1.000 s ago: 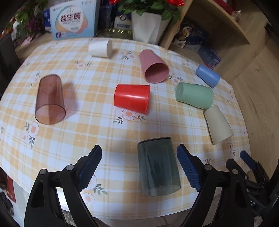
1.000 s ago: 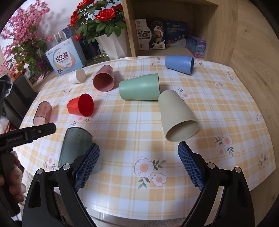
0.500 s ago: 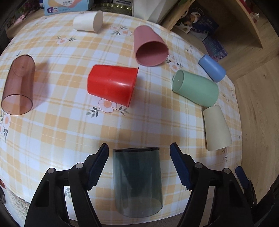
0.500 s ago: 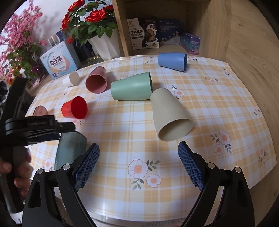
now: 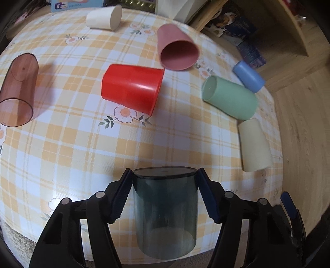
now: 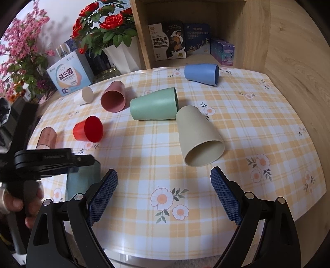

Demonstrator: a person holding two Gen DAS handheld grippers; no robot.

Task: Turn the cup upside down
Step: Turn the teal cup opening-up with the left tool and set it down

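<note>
One smoky translucent cup [image 5: 165, 212] lies sideways, pinched by left claw [image 5: 164, 194].

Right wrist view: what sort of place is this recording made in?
Most likely a home living or dining room: a table with a checked floral tablecloth, potted red roses, and a wooden shelf holding snack boxes.

Round table [image 6: 268, 127], covered with orange-and-white checked floral cloth. Lying on their sides on it: smoky grey cup [image 5: 165, 210] at near edge; red cup [image 5: 132, 88]; pink cup [image 5: 177, 49]; green cup [image 6: 154, 104] touching beige cup [image 6: 198, 136]; blue cup [image 6: 203, 73]; cream cup [image 5: 104, 18]; translucent brown cup [image 5: 18, 90]
</note>
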